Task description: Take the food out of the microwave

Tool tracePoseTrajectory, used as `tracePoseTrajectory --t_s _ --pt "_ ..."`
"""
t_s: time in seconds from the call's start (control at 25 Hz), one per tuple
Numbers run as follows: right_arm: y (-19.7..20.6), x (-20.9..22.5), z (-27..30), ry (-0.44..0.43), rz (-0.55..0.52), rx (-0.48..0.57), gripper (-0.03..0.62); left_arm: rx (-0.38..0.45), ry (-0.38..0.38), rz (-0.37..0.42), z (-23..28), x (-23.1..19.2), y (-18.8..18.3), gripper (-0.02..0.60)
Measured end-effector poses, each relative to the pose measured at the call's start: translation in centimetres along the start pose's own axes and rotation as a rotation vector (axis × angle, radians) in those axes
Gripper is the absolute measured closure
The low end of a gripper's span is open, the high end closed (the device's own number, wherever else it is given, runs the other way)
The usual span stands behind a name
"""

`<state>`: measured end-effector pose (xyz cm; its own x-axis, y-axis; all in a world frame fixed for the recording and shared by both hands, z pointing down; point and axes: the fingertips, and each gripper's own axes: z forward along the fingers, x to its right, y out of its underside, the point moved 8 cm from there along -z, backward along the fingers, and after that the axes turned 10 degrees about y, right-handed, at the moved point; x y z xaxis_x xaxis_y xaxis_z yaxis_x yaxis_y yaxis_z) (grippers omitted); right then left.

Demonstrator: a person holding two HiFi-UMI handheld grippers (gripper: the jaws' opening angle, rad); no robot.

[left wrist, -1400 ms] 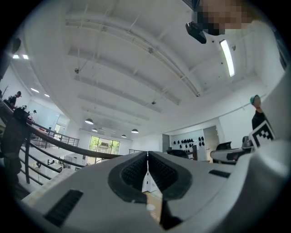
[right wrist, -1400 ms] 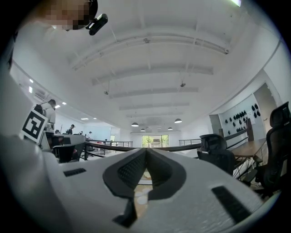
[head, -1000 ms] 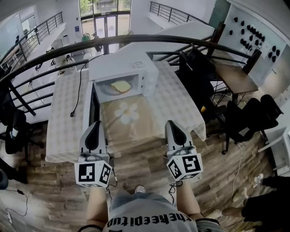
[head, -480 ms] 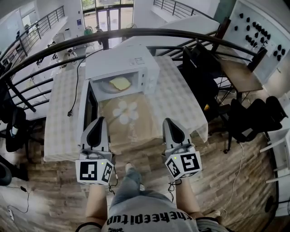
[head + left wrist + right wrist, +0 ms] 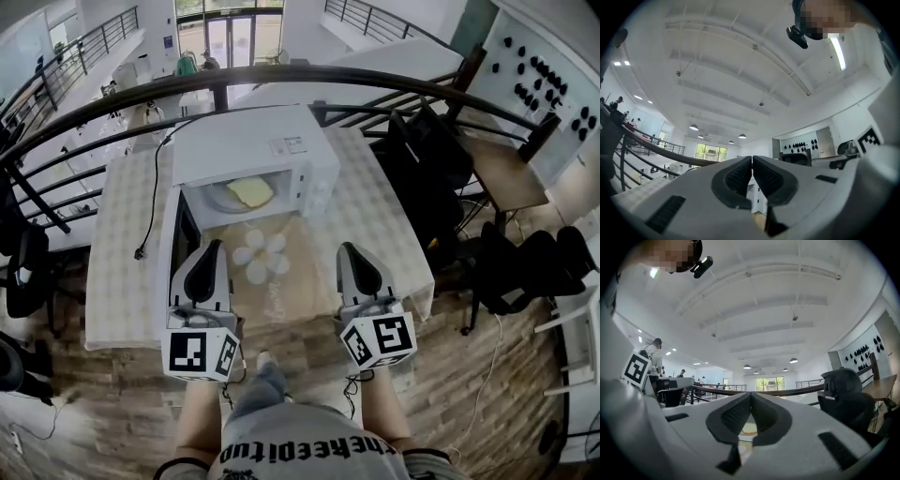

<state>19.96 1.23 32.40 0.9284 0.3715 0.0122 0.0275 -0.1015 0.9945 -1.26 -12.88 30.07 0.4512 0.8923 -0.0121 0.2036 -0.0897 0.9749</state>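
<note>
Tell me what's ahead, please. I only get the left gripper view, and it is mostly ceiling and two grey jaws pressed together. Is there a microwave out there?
Observer: Yes. The head view shows a white microwave on a table, with its door swung open to the left.
Operator: Is anything inside?
Observer: A plate carrying a flat yellowish piece of food.
Operator: Does the other gripper hold something?
Observer: No. The right gripper is shut, with nothing between its jaws.
</note>
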Motion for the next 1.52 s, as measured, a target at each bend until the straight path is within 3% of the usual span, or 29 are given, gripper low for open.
tracePoseTrajectory --t_s 0.52,0.96,1.2,1.52 --pt "1.4 -0.4 10.2 -0.056 0.010 -0.009 0.589 -0.010 -0.046 -0.001 6.1 -5.9 1.9 0.569" --pt "2.9 -2.3 15.3 -0.117 0.026 -0.024 0.589 -0.021 -0.059 -0.002 7.8 -8.7 3.0 0.569" --pt "3.5 -3.5 17.1 -0.193 0.031 -0.053 0.589 -0.026 -0.105 -0.002 7.5 -9.4 2.7 0.569" --pt "5.3 -4.6 19.8 -0.354 -0.022 -0.116 0.589 -0.030 -0.198 0.009 7.8 -9.0 3.2 0.569"
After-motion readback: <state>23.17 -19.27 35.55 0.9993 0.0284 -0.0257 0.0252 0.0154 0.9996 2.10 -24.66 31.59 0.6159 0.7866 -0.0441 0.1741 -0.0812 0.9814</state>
